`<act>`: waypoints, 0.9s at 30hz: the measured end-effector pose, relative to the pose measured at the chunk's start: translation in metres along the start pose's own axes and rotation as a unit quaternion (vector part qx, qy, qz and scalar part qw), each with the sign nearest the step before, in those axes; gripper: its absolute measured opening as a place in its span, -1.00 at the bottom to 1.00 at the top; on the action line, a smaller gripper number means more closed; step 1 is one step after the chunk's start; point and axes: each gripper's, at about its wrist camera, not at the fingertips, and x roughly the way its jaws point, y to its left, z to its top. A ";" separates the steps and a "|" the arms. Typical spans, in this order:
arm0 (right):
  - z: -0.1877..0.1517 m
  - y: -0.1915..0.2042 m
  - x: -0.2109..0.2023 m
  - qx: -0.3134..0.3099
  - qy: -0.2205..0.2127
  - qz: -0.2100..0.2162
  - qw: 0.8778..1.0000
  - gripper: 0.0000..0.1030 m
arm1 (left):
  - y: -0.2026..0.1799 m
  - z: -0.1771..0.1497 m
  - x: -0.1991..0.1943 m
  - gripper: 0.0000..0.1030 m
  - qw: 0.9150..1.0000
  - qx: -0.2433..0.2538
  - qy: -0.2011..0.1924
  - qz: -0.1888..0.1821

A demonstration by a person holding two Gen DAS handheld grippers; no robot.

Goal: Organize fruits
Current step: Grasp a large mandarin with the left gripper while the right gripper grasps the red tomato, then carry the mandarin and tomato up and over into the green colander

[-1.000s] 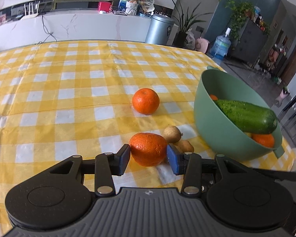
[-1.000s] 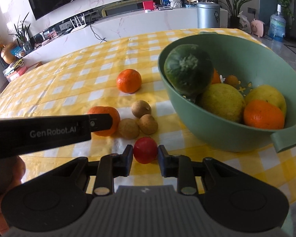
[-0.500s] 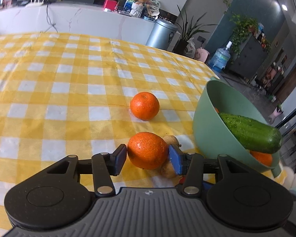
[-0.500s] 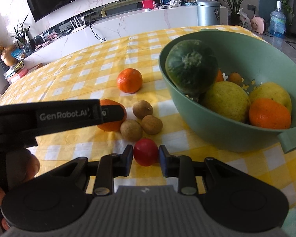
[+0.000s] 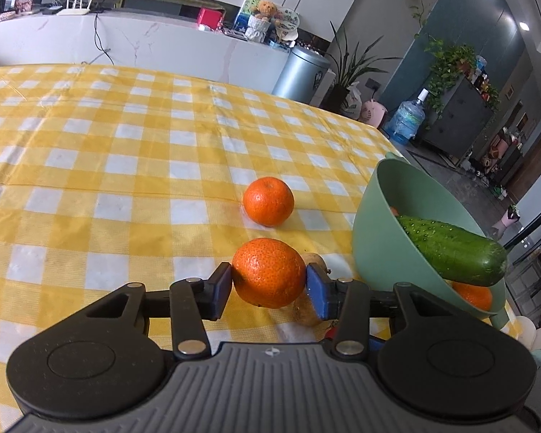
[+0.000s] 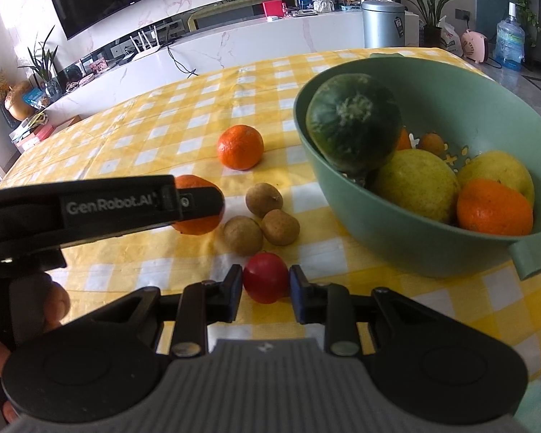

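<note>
A pebbly orange mandarin (image 5: 268,277) sits pinched between blue pads, and a second mandarin (image 5: 268,206) lies beyond it on the yellow check cloth. 3 small brown fruits (image 6: 261,216) cluster together, with a red round fruit (image 6: 265,282) just in front. The green bowl (image 6: 411,238) holds a dark green cucumber (image 5: 451,249), 2 yellow fruits (image 6: 416,184) and an orange (image 6: 494,207).

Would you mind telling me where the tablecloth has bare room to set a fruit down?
Bare checks lie left of and beyond the loose orange. It is crowded around the three brown fruits, hemmed by the green bowl and both tools, left and right.
</note>
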 end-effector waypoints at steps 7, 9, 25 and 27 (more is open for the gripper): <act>-0.003 0.001 -0.011 -0.003 -0.012 0.015 1.000 -0.54 | -0.009 -0.001 -0.023 -0.03 1.000 0.012 -0.002 0.013; -0.003 0.002 -0.017 -0.007 -0.018 0.023 1.000 -0.54 | -0.011 0.000 -0.031 -0.03 1.000 0.011 -0.006 0.014; -0.006 -0.011 -0.095 -0.046 -0.058 0.069 0.995 -0.54 | -0.055 0.007 -0.088 -0.03 0.999 0.020 -0.037 -0.002; -0.003 -0.016 -0.106 -0.046 -0.069 0.070 0.994 -0.54 | -0.064 0.009 -0.095 -0.03 0.999 0.024 -0.042 -0.008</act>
